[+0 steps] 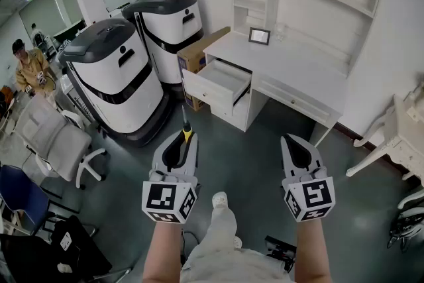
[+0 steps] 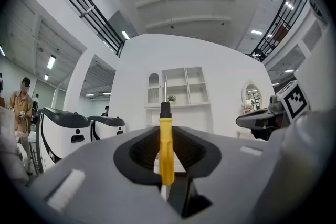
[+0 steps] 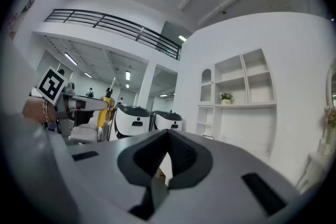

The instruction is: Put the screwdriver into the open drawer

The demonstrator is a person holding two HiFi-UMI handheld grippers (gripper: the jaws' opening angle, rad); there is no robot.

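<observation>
Facing white desk on grey floor, left tongs gripping screwdriver, right tongs closed, drawer open.

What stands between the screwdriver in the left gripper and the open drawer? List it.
Nothing visible. The left gripper holds the screwdriver, and only bare floor lies between it and the open drawer of the desk. The two big machines stand left of that path.

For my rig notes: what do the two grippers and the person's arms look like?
The left gripper and right gripper are light grey with black ribbed pads. Each carries a cube with black-and-white square markers. The forearms are bare, no sleeves.
</observation>
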